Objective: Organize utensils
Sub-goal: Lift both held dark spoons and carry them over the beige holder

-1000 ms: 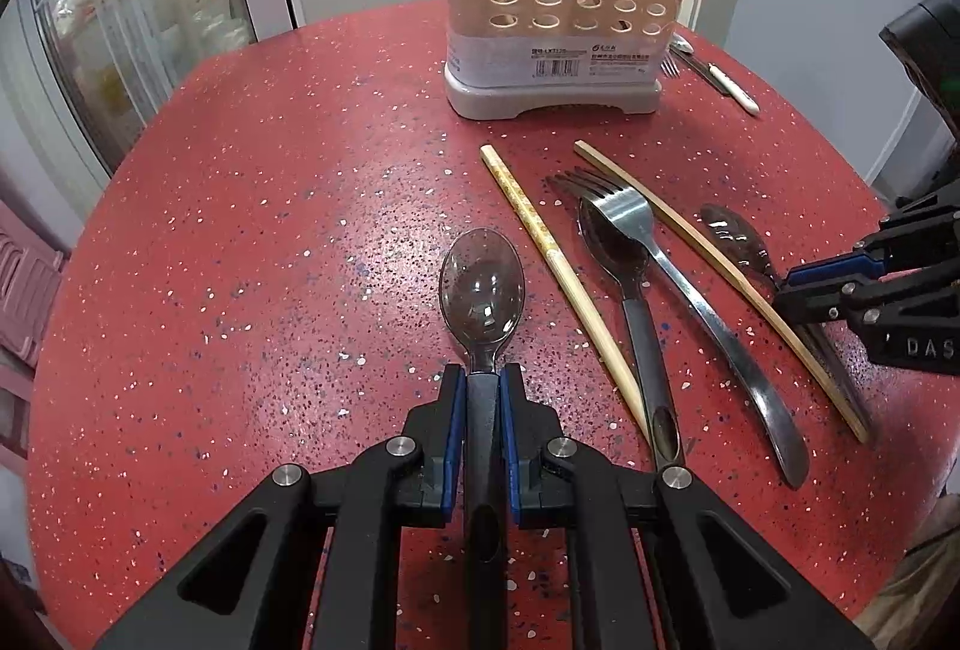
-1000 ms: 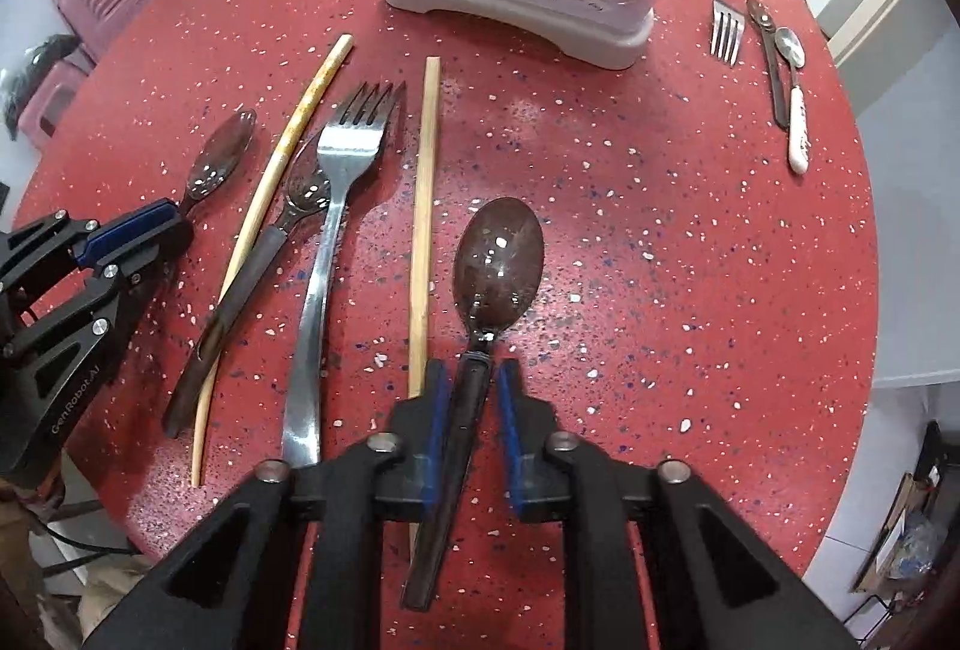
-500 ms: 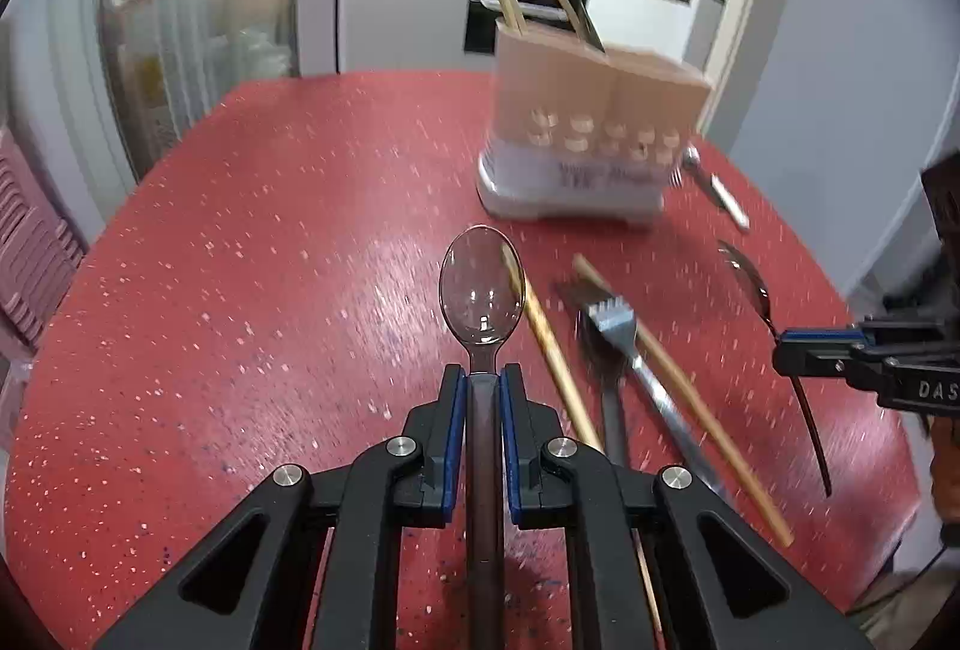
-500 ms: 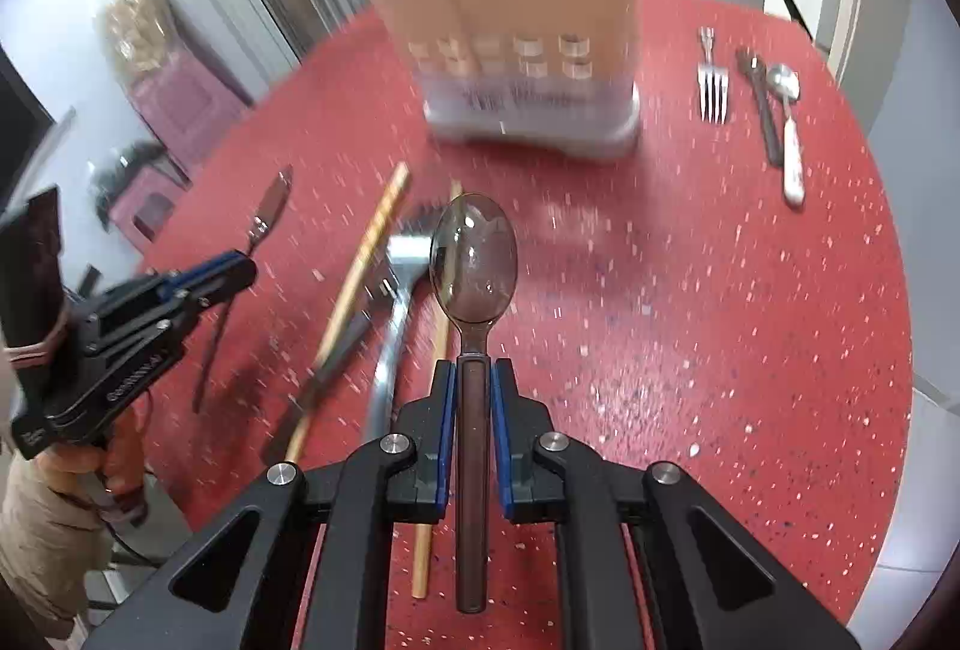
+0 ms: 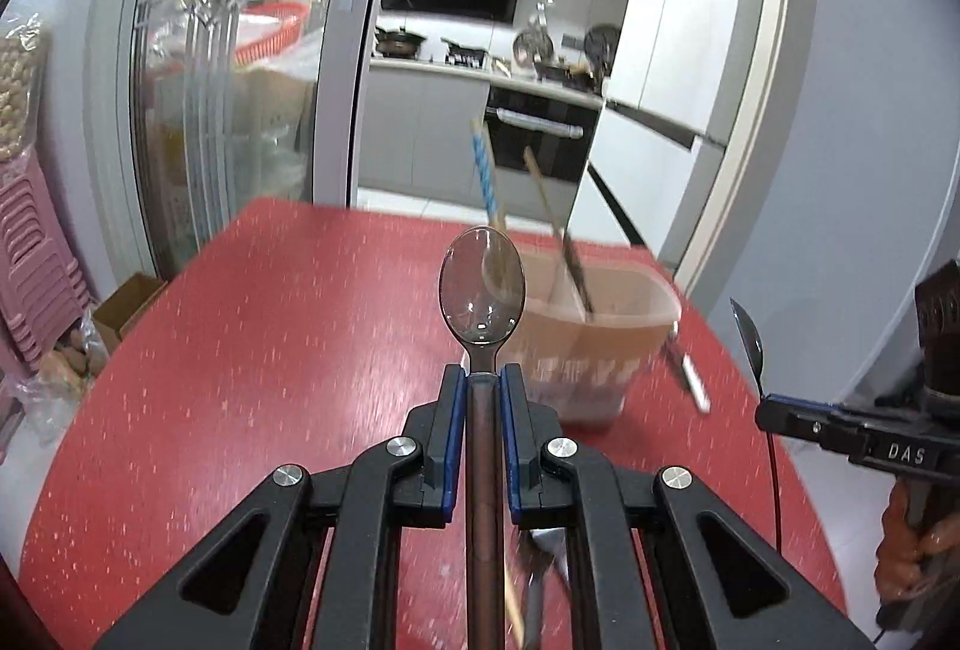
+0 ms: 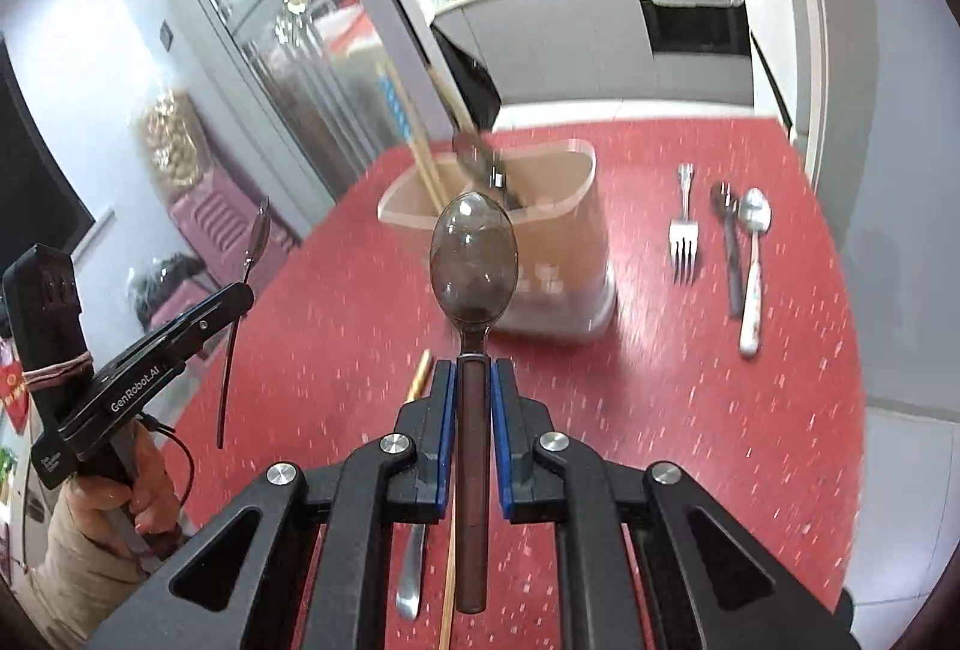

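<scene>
Your left gripper (image 5: 481, 380) is clamped on the dark handle of a translucent brown spoon (image 5: 482, 284), bowl forward, raised above the red speckled table (image 5: 252, 350). Your right gripper (image 6: 471, 371) grips a second translucent brown spoon (image 6: 474, 260) the same way, also held clear of the tabletop. Each tool shows in the other's view: the left gripper appears at the left of the right wrist view with its spoon upright, the right one at the right edge of the left wrist view.

Ahead of both spoons stands the beige utensil holder (image 6: 558, 230), near the far edge of the table. It holds chopsticks (image 6: 420, 140), one with blue stripes, and a dark utensil; motion blur hides which compartment each occupies.

Toward the right edge of the table, beside the holder, lie a metal fork (image 6: 684, 236), a dark-handled spoon (image 6: 727, 242) and a white-handled spoon (image 6: 753, 266), side by side, handles toward you.

Beneath your right gripper, near the front edge, a gold-ended chopstick (image 6: 420, 374), a metal handle (image 6: 411, 572) and a plain chopstick (image 6: 447, 596) lie on the table, mostly hidden by the tool.
</scene>
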